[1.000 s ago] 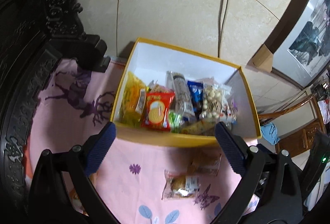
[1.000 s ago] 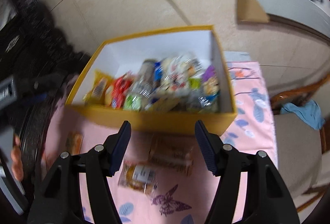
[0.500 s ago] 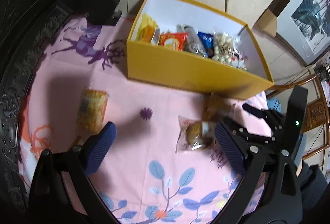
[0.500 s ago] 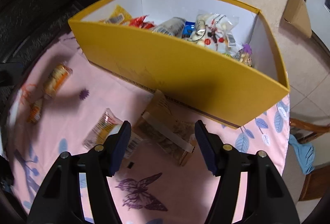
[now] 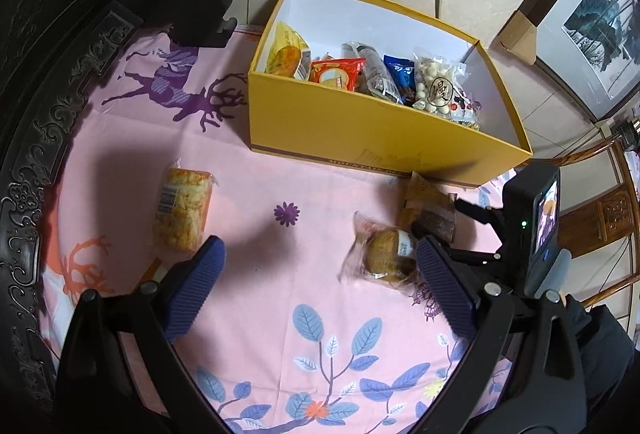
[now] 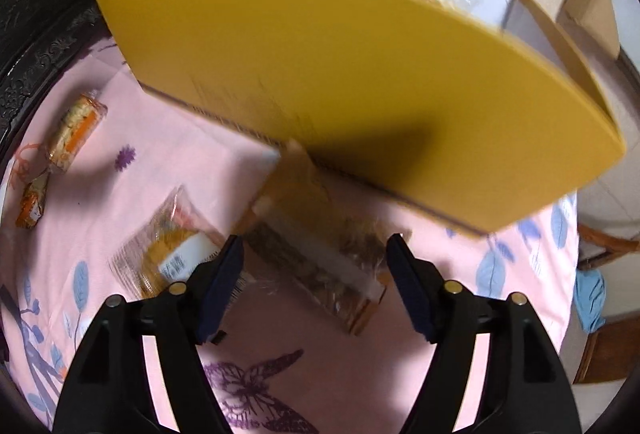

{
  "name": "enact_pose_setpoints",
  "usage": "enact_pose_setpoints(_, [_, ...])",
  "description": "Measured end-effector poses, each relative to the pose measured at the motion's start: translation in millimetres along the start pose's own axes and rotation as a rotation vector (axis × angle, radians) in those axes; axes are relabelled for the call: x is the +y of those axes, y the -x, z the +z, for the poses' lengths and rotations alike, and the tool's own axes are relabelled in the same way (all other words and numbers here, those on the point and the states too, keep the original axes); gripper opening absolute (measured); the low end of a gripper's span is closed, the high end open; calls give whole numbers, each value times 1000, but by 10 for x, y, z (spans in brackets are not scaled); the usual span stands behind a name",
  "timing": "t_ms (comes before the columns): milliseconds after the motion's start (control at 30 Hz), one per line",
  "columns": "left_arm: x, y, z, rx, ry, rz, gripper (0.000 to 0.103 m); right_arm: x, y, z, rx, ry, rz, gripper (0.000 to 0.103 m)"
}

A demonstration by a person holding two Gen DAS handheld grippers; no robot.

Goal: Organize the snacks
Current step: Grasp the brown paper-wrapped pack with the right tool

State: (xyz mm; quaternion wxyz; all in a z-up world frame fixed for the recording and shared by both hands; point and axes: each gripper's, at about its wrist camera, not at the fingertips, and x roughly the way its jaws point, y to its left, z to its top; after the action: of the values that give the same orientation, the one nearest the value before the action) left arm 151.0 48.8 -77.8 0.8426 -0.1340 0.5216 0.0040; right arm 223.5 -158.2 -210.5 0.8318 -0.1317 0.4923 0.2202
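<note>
Roughly, progress: mostly done.
Yellow box (image 5: 372, 138): already holds several snack packets.
Left outside: brown bar packet (image 6: 320, 254) touching the box front; round cake packet (image 5: 384, 254) near it; rice cracker pack (image 5: 182, 210) farther off.
Right gripper (image 6: 314, 262): spread wide, straddling the bar packet.
Left gripper (image 5: 320, 274): released, empty.

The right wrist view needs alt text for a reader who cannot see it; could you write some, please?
The open right gripper hovers over a clear-wrapped brown snack bar lying on a pink floral cloth against a yellow box. A wrapped round cake lies left.
</note>
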Motion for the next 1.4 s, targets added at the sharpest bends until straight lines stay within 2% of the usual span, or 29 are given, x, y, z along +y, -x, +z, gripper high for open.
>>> enact_pose_setpoints(33, [-2, 2, -4, 1, 2, 0, 98, -29, -24, -37, 17, -17, 3, 67])
enact_pose_setpoints(67, [-9, 8, -8, 1, 2, -2, 98, -53, -67, -75, 49, -25, -10, 66])
enact_pose_setpoints(133, [-9, 20, -26, 0, -3, -5, 98, -97, -9, -166, 9, -34, 2, 50])
enact_pose_setpoints(200, [-17, 41, -42, -3, -10, -5, 98, -89, 51, -243, 8, -33, 1, 42])
enact_pose_setpoints(367, [-25, 47, -103, 8, -15, -12, 98, -60, 173, -463, 29, -44, 3, 42])
enact_pose_setpoints(467, [-20, 24, -160, 23, -13, -14, 98, -135, 297, -451, -25, -65, -28, 42])
enact_pose_setpoints(533, [-13, 10, -190, 33, -12, -15, 98, -166, 370, -371, -61, -48, -25, 44])
enact_pose_setpoints(633, [-13, 12, -204, 37, -15, -14, 98, -141, 362, -209, -65, 6, 4, 45])
enact_pose_setpoints(767, [-28, 17, -192, 38, -24, -11, 98, 22, 216, -30, -38, 99, 25, 49])
enact_pose_setpoints(833, [-36, 10, -192, 41, -28, -9, 98, 82, 113, 32, -28, 139, -3, 55])
enact_pose_setpoints(1000, [-57, -40, -197, 56, -35, -8, 98, 141, -79, 116, -3, 164, -7, 57])
enact_pose_setpoints(1167, [-99, -78, -211, 68, -44, -13, 98, 152, -130, 48, 3, 127, 9, 49])
enact_pose_setpoints(1233, [-116, -84, -222, 72, -48, -16, 98, 115, -123, 32, 15, 88, 34, 39])
enact_pose_setpoints(1400, [-153, -96, -261, 82, -57, -27, 98, 105, 16, -233, 11, 60, 18, 39])
